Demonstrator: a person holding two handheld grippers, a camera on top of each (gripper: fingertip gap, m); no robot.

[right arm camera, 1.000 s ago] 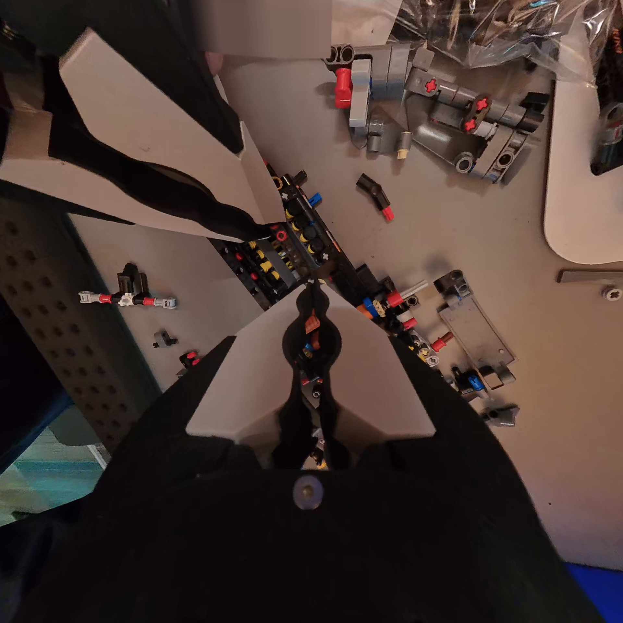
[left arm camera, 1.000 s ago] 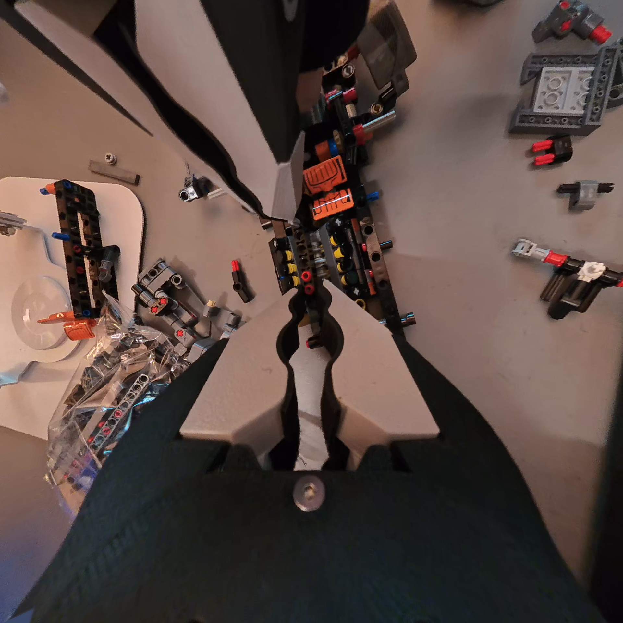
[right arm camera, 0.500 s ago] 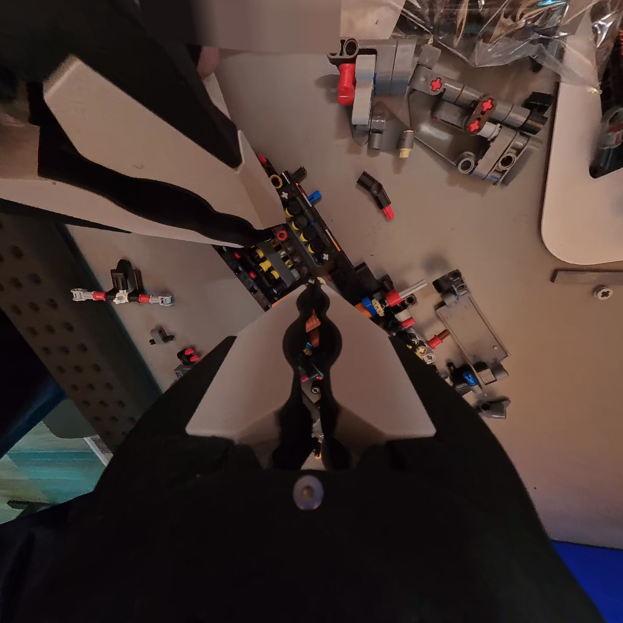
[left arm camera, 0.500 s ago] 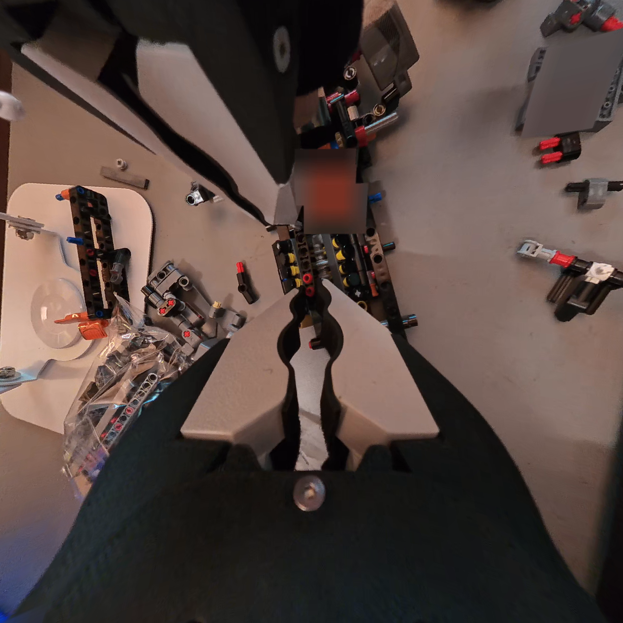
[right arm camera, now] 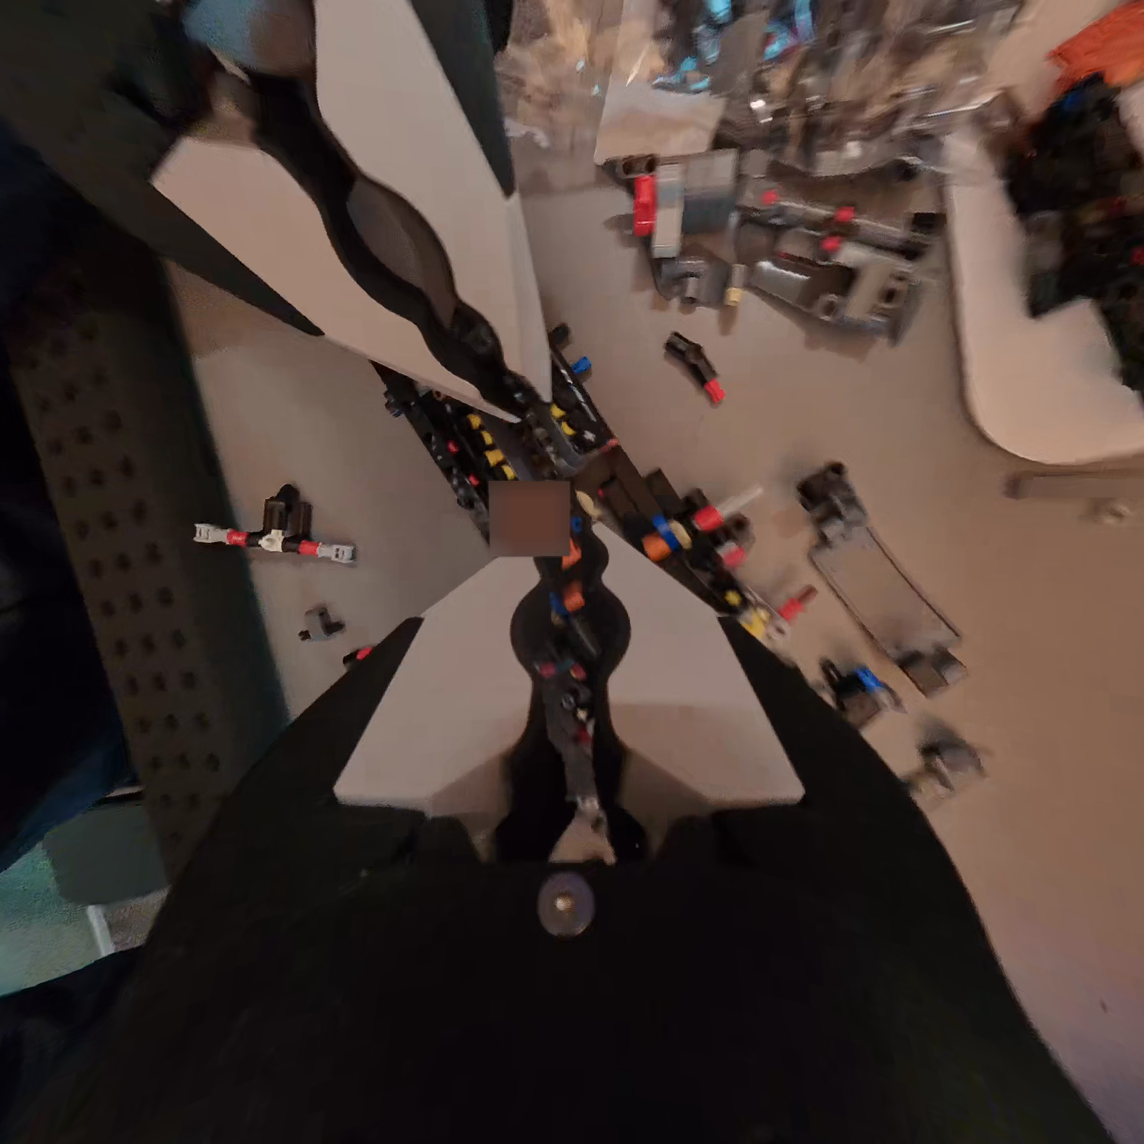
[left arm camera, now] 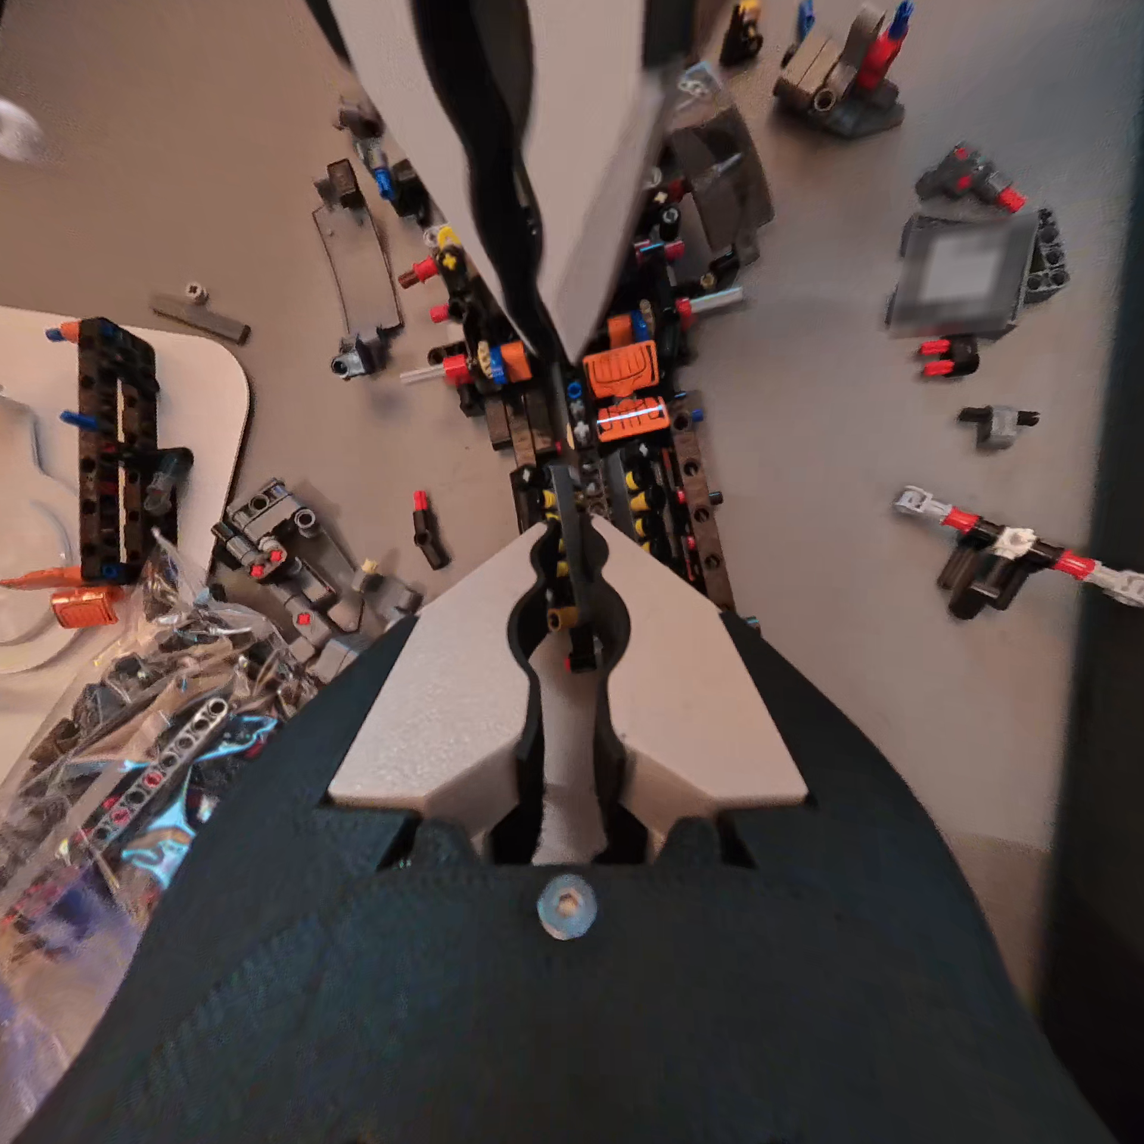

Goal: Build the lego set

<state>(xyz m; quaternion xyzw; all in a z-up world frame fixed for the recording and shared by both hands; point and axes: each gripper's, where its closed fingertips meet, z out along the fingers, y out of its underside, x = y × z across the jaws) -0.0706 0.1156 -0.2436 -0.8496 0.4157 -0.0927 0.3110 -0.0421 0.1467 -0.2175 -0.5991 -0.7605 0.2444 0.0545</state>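
The lego model is a long black chassis with two orange seats and yellow, red and blue pins, held over the table between both grippers. My left gripper is shut on a thin dark beam at its near end. My right gripper is shut on the opposite end, with the model running away from it to the upper left. Each gripper shows in the other's view: the right gripper comes down from the top, the left gripper from the upper left. Both views are motion-blurred.
A clear bag of parts lies at lower left beside a white board bearing a black frame. A grey sub-assembly, a black-red pin, a clear curved panel, a grey square frame and a black axle piece lie around. My hands' fingertips stand some 5 cm from each other.
Both grippers stay shut on the model. The right gripper has swung from the upper left to straight ahead in the left wrist view, and more of the model's left side shows.
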